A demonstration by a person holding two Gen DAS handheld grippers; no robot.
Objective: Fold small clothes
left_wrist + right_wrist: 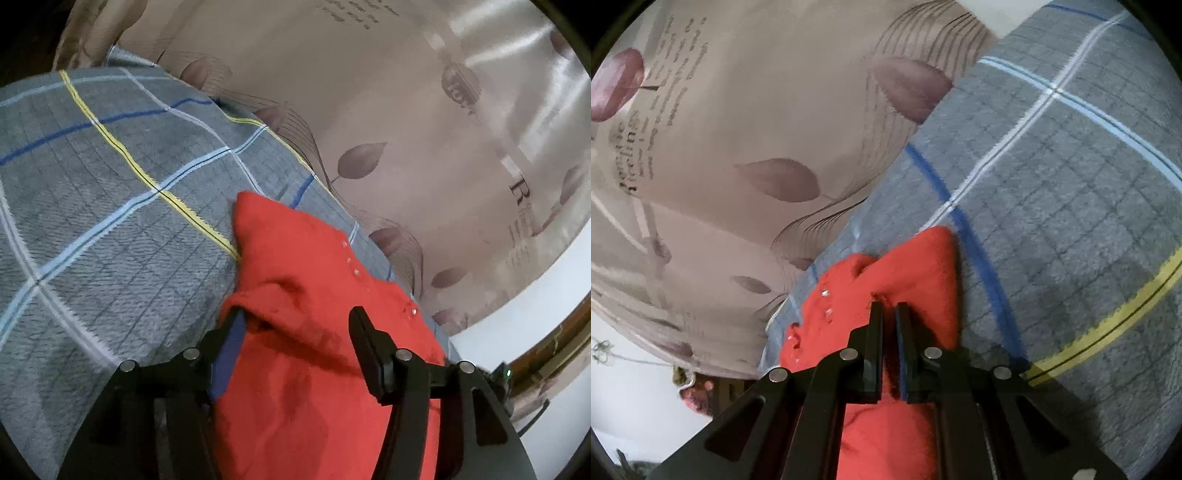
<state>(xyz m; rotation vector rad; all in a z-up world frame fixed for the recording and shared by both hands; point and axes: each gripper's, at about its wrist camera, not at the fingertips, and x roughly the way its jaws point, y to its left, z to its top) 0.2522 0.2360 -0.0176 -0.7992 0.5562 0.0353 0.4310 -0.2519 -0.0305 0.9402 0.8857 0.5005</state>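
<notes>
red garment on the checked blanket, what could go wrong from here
1. The right gripper has its jaws nearly together at a ridge of the red garment; a thin pinch could slip when lifted.
2. The left gripper stands open around a raised fold, so closing might catch several layers.
3. The garment lies near the checked blanket edge beside the leaf-print fabric, so a pull could drag it off.

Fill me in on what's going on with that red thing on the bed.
A person is folding a small red garment on a grey plaid blanket, using a handheld tool in each hand. The right tool is nearly closed, pinching a fold of the red fabric. The left tool stands open astride the garment, one finger tucked under a raised flap. A leaf-print curtain hangs behind.
</notes>
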